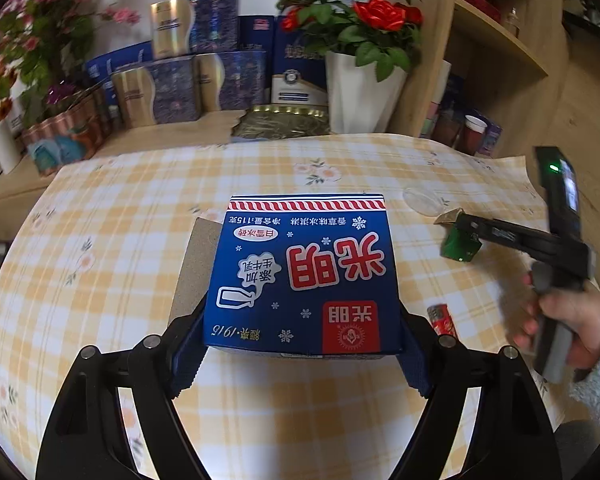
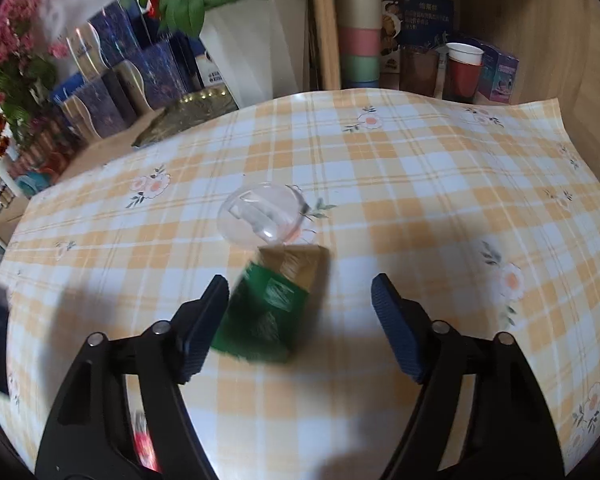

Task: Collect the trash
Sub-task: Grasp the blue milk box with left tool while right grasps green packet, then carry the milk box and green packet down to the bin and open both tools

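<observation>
Between wide-spread right fingers (image 2: 220, 300) lies green packet (image 2: 266, 312); left fingers (image 1: 188, 352) clamp blue carton (image 1: 304, 276).

You had one blue carton (image 1: 304, 276), one green box (image 2: 266, 312), one clear lid (image 2: 260, 216), one red wrapper (image 1: 442, 320)

Carton (image 1: 302, 276): I see blue, red-white rope stripe.
Small box (image 2: 266, 304): green, tan end.
Counter cloth (image 2: 420, 184): orange-white plaid, flowers.
</observation>
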Motion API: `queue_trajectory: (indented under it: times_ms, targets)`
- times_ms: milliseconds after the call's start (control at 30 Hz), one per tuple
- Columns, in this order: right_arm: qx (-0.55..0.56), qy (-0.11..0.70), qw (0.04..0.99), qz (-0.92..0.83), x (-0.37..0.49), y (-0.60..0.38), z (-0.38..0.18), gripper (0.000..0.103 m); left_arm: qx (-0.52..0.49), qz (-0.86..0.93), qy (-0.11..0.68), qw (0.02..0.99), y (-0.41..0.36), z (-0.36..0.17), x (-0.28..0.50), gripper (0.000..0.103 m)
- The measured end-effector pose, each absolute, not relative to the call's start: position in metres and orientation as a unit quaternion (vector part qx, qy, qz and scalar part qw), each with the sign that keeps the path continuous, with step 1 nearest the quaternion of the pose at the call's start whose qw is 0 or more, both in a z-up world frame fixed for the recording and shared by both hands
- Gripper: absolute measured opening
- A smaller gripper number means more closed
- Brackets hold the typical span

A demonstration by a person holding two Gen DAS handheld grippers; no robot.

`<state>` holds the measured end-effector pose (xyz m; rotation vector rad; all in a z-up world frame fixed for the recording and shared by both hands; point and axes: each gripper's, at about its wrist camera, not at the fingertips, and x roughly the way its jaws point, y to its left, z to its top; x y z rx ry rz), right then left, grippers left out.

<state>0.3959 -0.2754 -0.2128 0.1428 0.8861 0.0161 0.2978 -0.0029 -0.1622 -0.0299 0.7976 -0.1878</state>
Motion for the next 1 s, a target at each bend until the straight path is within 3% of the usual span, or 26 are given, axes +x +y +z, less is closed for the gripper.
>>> queue_trajectory:
  times_ms: [133,233,500,800,1000]
  targets:
    - [0.053,0.455,0.889,-0.008,0.411,-0.262,-0.222,0.066,-0.027,-0.089,0.389,0.917,0.005,-0.164,0.283,0.078]
    - [0.058,0.474,0.879,-0.01,0.41,-0.262,-0.227,0.041,-0.03,-0.088,0.389,0.916,0.009,-0.166,0.276,0.078]
    - [0.088,0.433,0.896,0.039,0.358,-0.276,-0.201,0.037,-0.047,-0.089,0.383,0.918,0.02,-0.159,0.249,0.078]
    - [0.094,0.339,0.932,0.083,0.224,-0.298,-0.158,0.036,-0.065,-0.112,0.385,0.914,0.027,-0.154,0.2,0.078]
    - [0.118,0.316,0.937,0.087,0.119,-0.319,-0.16,0.036,-0.052,-0.146,0.392,0.907,0.02,-0.158,0.162,0.078]
